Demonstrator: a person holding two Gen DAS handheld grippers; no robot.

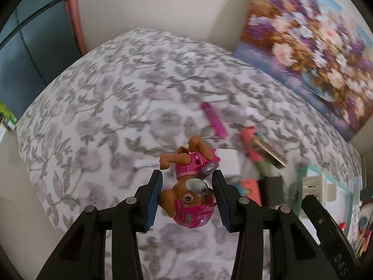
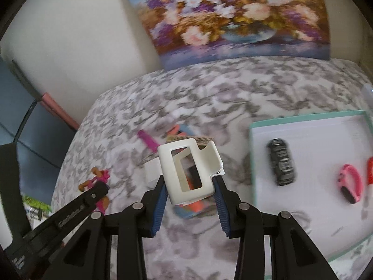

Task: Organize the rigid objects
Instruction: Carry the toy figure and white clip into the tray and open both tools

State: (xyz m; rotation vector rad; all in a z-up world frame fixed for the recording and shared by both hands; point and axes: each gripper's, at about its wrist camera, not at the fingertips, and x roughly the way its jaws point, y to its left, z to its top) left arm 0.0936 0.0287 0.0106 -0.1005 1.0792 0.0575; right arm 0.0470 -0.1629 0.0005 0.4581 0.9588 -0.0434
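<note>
My left gripper (image 1: pixel 187 175) is shut on a brown and pink toy dog figure (image 1: pixel 191 191), held upside down above the floral bedcover (image 1: pixel 93 107). My right gripper (image 2: pixel 190 180) is shut on a cream white hair claw clip (image 2: pixel 190 170), held above the bed just left of a white tray with a teal rim (image 2: pixel 253 154). The tray holds a black band (image 2: pixel 281 164), a pink band (image 2: pixel 349 183) and a red item (image 2: pixel 369 171) at the frame edge. The left gripper with the toy dog (image 2: pixel 98 182) also shows in the right wrist view at lower left.
Loose items lie on the bed: a magenta comb (image 1: pixel 213 119), a coral item (image 1: pixel 250 143) with a brown brush (image 1: pixel 268 151), a white box (image 1: pixel 227 161). A floral painting (image 2: pixel 233 16) leans on the wall behind. The bed edge drops off at left.
</note>
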